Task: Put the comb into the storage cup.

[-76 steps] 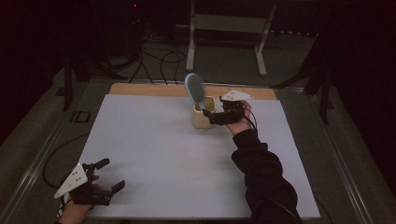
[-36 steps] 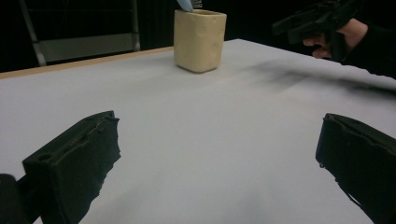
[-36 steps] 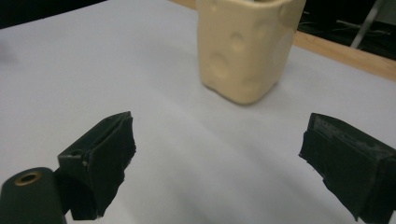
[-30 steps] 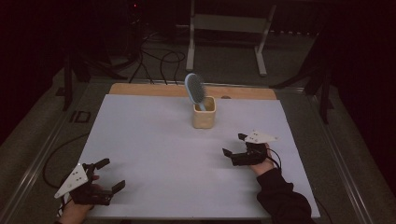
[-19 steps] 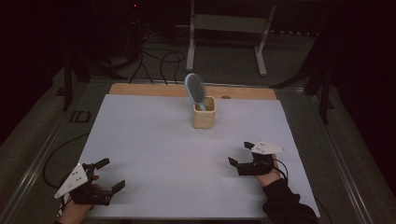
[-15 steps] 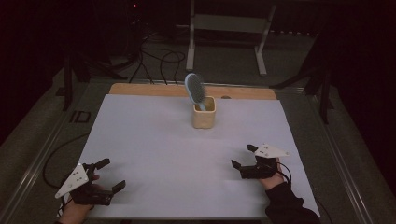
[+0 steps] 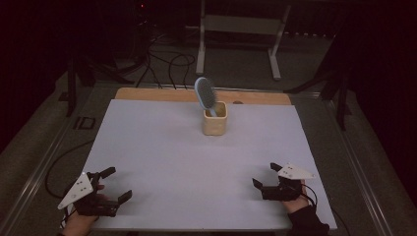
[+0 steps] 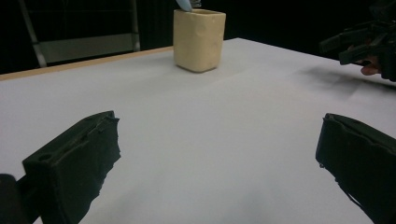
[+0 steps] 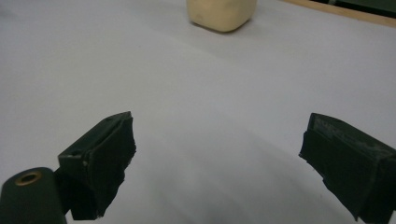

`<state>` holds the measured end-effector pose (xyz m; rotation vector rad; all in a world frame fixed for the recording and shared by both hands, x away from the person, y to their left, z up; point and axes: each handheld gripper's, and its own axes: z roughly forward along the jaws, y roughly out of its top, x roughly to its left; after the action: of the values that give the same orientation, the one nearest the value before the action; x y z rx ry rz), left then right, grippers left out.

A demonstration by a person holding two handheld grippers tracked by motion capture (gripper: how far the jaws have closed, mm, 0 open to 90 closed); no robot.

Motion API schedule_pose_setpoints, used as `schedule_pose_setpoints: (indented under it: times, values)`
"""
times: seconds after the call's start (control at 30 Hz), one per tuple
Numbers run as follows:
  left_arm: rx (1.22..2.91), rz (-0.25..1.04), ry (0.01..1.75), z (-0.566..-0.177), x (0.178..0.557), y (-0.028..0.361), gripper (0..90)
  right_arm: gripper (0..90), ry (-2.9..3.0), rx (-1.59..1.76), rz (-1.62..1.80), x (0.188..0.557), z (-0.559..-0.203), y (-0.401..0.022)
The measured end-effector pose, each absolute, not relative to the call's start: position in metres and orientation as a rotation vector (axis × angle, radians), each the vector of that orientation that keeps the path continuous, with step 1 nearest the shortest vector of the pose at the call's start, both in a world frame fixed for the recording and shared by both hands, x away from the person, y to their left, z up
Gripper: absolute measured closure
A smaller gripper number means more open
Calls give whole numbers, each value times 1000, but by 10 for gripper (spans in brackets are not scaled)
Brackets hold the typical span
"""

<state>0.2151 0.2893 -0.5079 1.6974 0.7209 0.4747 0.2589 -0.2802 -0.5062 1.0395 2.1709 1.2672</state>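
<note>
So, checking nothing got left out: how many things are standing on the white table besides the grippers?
2: a cream cup near the far edge, and a blue hairbrush standing inside it. More could lie hidden inside the cup.

The high view looks forward and down over the whole white table [image 7: 196, 162]; each gripper view sits low at the near edge, facing across it, and all share the cream cup [image 7: 215, 118]

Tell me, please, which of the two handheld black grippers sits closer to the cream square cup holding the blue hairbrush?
The right gripper, near the white table's right front corner; the cream square cup stands right of centre, so the left gripper lies farther away.
</note>
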Motion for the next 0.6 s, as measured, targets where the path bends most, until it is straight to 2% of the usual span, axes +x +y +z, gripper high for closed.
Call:
schedule_pose_setpoints:
  times: [0.6]
  values:
    - [1702, 474, 718, -508, 215, 289, 0, 90, 2152, 1040, 1259, 249, -511, -287]
